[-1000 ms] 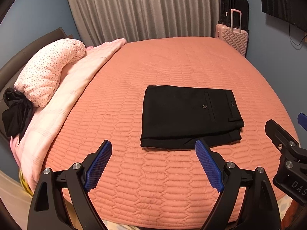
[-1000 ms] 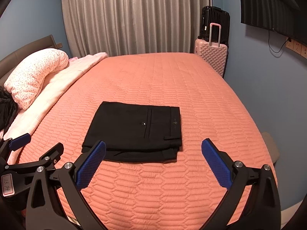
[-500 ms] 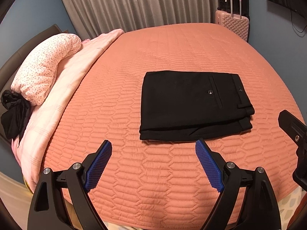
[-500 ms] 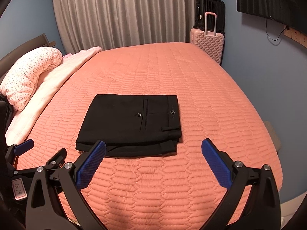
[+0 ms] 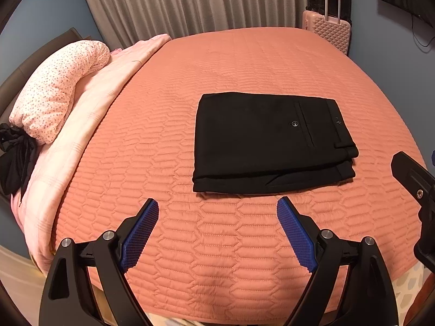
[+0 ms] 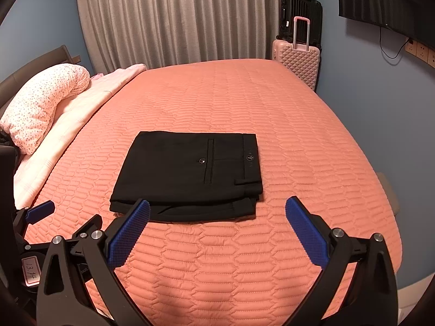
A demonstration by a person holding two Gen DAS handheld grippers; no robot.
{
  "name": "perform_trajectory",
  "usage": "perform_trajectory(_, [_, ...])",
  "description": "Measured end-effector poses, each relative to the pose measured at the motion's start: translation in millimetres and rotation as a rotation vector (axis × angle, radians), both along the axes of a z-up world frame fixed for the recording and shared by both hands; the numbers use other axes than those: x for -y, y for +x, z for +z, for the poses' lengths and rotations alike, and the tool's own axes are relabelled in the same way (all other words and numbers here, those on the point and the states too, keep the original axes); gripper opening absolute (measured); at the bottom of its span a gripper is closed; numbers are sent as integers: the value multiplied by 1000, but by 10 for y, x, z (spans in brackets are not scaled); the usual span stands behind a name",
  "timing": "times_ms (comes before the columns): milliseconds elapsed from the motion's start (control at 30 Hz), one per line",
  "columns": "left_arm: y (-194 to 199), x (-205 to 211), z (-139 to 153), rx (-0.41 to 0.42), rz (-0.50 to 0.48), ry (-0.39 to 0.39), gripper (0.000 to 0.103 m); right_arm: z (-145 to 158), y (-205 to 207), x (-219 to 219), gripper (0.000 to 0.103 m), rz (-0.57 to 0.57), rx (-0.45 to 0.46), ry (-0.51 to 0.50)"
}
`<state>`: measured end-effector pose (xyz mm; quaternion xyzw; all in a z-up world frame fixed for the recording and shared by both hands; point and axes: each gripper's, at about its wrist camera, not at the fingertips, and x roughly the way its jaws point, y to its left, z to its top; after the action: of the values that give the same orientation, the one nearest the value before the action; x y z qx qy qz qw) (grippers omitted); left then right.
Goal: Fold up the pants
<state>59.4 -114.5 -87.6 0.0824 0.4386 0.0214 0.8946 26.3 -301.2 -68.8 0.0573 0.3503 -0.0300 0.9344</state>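
Observation:
Black pants [image 5: 269, 141] lie folded into a compact rectangle in the middle of the bed, with the back pocket button and waistband facing up at the right end; the same pants [image 6: 190, 171] show in the right wrist view. My left gripper [image 5: 217, 207] hangs open over the quilt just short of the near edge of the pants, with nothing between its blue pads. My right gripper [image 6: 217, 206] is open too, its left pad overlapping the near edge of the pants in the picture, holding nothing. Part of the left gripper [image 6: 40, 209] shows at the left of the right wrist view.
The bed wears a salmon quilted cover [image 5: 244, 244]. A dotted pillow [image 5: 57, 95] and a pale pink blanket [image 5: 89, 119] lie along the left side, with a black garment [image 5: 13, 157] by the headboard. A pink suitcase [image 6: 296, 62] stands against the far wall beside grey curtains [image 6: 176, 19].
Both wrist views have tipped down and drawn a little nearer the bed, so the pants look larger. The pants have not moved and both grippers have stayed open.

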Motion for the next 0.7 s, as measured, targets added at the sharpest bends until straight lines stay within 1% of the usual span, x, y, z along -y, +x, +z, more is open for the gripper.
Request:
perform_trajectory(67, [-7, -5, 9, 0, -1, -9, 87, 2, -8, 6, 98, -4, 2, -1])
perform_trajectory(167, [-4, -8, 10, -10, 7, -4, 87, 7, -15, 14, 98, -7, 3, 1])
perform_trajectory(267, [-10, -12, 27, -3, 16, -1, 87, 12, -30, 22, 98, -11, 5, 3])
perform_trajectory(700, [-34, 14, 75, 7, 0, 0, 87, 24, -47, 27, 98, -15, 6, 7])
